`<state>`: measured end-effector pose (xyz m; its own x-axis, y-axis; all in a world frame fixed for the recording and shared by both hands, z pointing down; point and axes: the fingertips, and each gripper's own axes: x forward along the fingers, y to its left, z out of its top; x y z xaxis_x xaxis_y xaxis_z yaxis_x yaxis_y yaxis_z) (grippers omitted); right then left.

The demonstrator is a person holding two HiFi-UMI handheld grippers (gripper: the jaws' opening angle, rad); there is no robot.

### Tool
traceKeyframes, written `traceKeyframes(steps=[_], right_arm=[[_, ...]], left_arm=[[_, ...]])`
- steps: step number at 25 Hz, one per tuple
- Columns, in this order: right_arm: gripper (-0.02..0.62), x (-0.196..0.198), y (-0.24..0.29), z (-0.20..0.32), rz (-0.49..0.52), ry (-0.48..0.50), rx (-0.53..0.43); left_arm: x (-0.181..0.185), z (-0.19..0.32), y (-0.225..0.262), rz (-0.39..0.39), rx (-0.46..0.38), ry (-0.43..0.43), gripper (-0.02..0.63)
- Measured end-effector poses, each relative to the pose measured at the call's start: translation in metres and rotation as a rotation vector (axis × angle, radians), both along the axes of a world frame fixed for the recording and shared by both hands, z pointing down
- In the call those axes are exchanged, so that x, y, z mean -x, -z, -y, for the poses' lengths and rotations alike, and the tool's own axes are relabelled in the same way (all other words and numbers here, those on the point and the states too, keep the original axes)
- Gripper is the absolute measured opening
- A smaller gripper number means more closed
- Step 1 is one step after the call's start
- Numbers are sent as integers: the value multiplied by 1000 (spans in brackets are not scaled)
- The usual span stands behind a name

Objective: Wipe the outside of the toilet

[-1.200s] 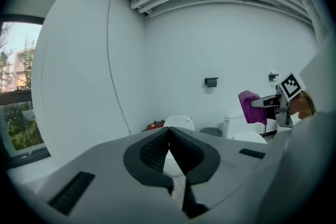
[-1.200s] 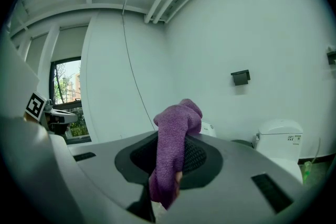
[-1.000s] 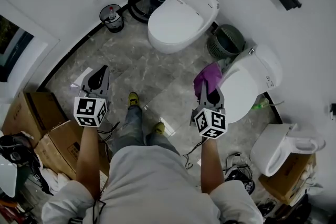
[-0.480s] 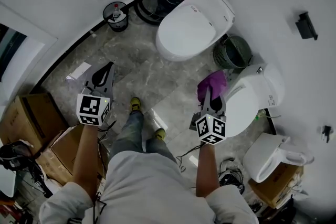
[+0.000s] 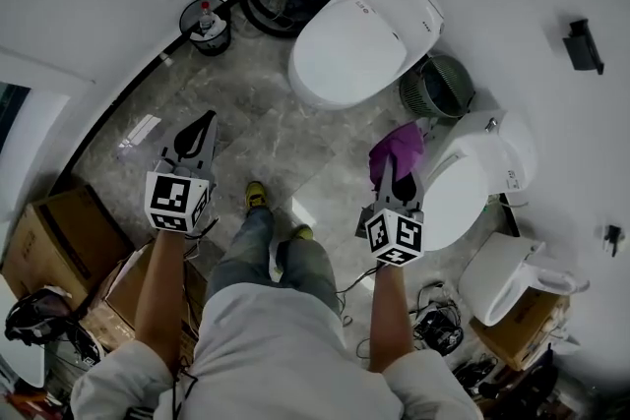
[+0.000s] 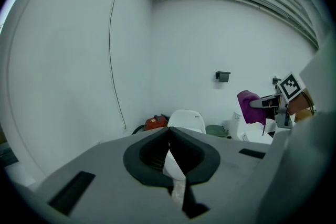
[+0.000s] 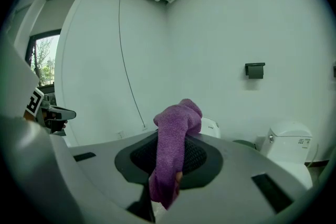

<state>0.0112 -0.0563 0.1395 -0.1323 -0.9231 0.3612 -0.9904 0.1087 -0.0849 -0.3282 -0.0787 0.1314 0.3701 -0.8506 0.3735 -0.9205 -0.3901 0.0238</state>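
While the right hand-held gripper [image 5: 392,170] clamps a purple cloth [image 5: 399,147], a toilet [image 5: 474,174] at its 3 o'clock, the left hand-held gripper [image 5: 202,123] stays out at 9 o'clock, jaws together, empty.

- The room is lit brightly and evenly; hardly any hard shadows are cast on the white walls.
- A pale sheen is carried by the marble floor [image 5: 246,113], with one glaring patch beside the person's feet.
- Daylight is admitted through a window [image 7: 44,60].
- Both gripper views are bent by fisheye distortion and darkened at the corners.
- The weave of the purple cloth [image 7: 176,134] is rendered sharply.
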Motion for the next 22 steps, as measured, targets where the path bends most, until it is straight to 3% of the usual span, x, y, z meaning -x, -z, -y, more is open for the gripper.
traceKeyframes(steps=[10,22], right_arm=[[86,-18,-56,29,-5,7,15],[86,-82,-161,50,-16,17,43]], left_arm=[[-37,33,-69,-34,42,-45,17],[-92,44,-171,-3,85,-35,17]])
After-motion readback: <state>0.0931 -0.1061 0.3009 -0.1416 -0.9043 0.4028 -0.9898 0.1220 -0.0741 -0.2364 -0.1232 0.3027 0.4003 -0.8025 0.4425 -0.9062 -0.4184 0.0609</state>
